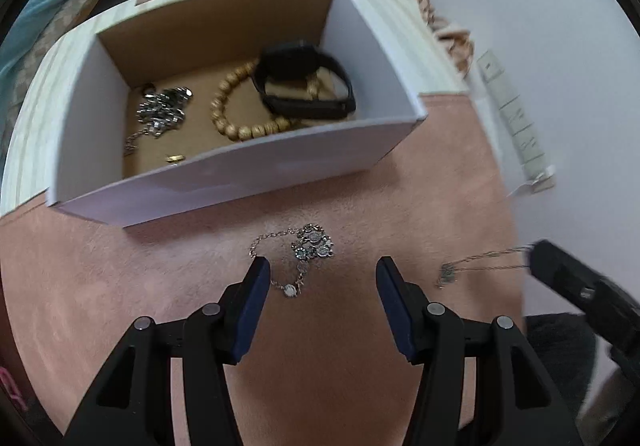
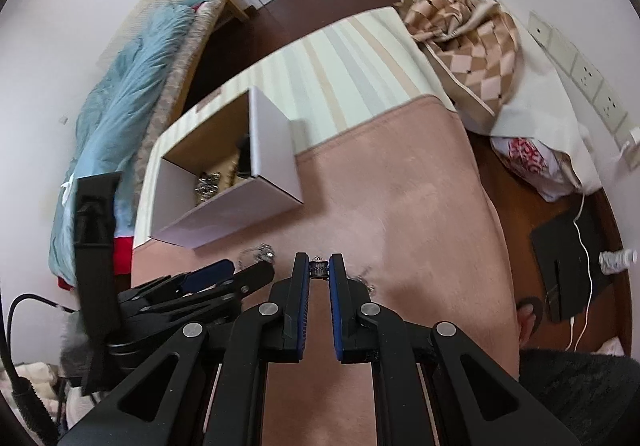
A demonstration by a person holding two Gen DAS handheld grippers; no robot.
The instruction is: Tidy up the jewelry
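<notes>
The chain bracelet (image 1: 298,256) lay in a loose heap on the pink blanket (image 1: 120,286), just ahead of the left gripper (image 1: 322,274), whose fingers stood well apart with one strand of the chain touching or passing just beside the left finger (image 1: 256,286); its charm cluster sat nearest the box, its thin tail trailing back toward the gripper, so the long axis ran roughly fore and aft between the fingers. This arm was clearly the nearer one for that piece. A second chain, a thin necklace (image 1: 480,262), ran off to the right, and the right gripper (image 2: 319,269) was clamped on a small dark charm (image 2: 319,270) of it, the fingers nearly together. Beyond the bracelet stood the open white box (image 1: 224,181), its near wall close to the heap. Inside I counted one black watch (image 1: 304,81), one wooden bead bracelet (image 1: 240,113), one silver metal band (image 1: 164,109) and one small gold piece (image 1: 175,158). So two pieces remained outside, four lay inside, on my count.
</notes>
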